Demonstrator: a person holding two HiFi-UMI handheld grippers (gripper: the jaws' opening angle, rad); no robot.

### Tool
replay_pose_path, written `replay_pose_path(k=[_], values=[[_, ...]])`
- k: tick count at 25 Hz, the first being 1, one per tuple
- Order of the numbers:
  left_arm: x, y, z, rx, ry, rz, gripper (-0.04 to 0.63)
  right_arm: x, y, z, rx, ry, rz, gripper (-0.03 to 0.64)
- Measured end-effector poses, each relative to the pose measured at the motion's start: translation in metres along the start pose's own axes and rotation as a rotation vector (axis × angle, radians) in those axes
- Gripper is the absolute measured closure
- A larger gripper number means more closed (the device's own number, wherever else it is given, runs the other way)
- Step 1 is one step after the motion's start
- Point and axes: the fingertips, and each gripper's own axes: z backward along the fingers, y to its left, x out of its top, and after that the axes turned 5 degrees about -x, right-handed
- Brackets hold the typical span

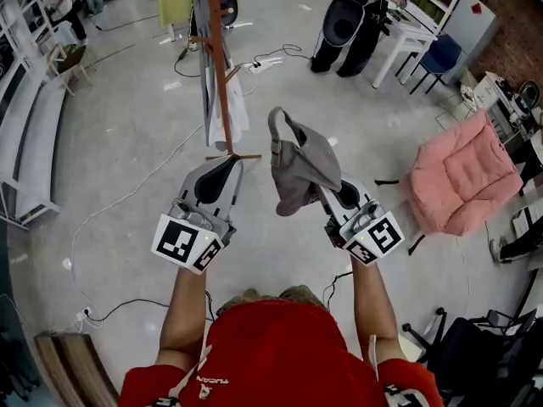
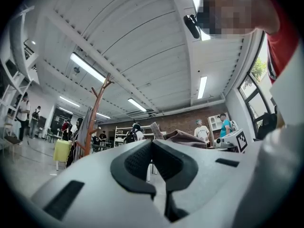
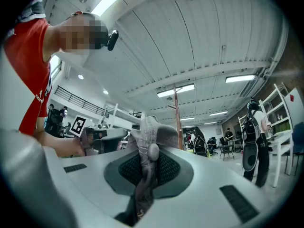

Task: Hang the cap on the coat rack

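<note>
The grey cap (image 1: 301, 166) hangs bunched from my right gripper (image 1: 329, 192), which is shut on a fold of its fabric. In the right gripper view the cap (image 3: 148, 132) is pinched between the dark pads (image 3: 168, 167). My left gripper (image 1: 222, 172) is shut and holds nothing, level with the right one and just left of the cap. The coat rack (image 1: 221, 58) is a reddish wooden pole with light garments hanging on it, rising right in front of the left gripper. The coat rack (image 2: 95, 113) stands ahead to the left in the left gripper view, with forked pegs at its top.
A pink cushioned chair (image 1: 462, 176) stands to the right. Further back are a person in dark clothes (image 1: 352, 19), a white table (image 1: 407, 36) and a blue chair (image 1: 439, 55). Cables (image 1: 127, 193) trail over the floor. White shelving (image 1: 25, 142) lines the left wall.
</note>
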Motion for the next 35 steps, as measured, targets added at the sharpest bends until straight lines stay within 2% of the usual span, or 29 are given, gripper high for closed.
replay_pose_path(k=[3,6,9,14,19,26,30,35], values=[[0.002,0.017,0.007,0.013,0.003,-0.002,0.586,-0.004,0.001,-0.015,-0.002,0.014,0.006,0.578],[-0.014,0.070,0.008,0.029,0.001,0.008,0.586,-0.029,-0.010,-0.061,-0.002,0.037,0.007,0.578],[-0.025,0.105,-0.001,0.058,0.001,0.011,0.586,-0.045,-0.029,-0.093,0.007,0.044,0.000,0.578],[-0.045,0.136,-0.028,0.115,0.007,-0.005,0.586,-0.070,-0.072,-0.126,0.046,0.044,-0.013,0.578],[-0.078,0.180,-0.068,0.213,0.028,-0.026,0.586,-0.109,-0.129,-0.169,0.123,0.058,-0.014,0.578],[-0.104,0.252,-0.133,0.355,0.044,-0.033,0.586,-0.136,-0.211,-0.240,0.228,0.084,-0.032,0.578],[-0.118,0.275,-0.163,0.426,0.037,-0.040,0.586,-0.156,-0.248,-0.268,0.275,0.117,-0.033,0.578],[-0.140,0.298,-0.181,0.479,0.050,-0.039,0.586,-0.191,-0.277,-0.296,0.310,0.172,-0.039,0.578]])
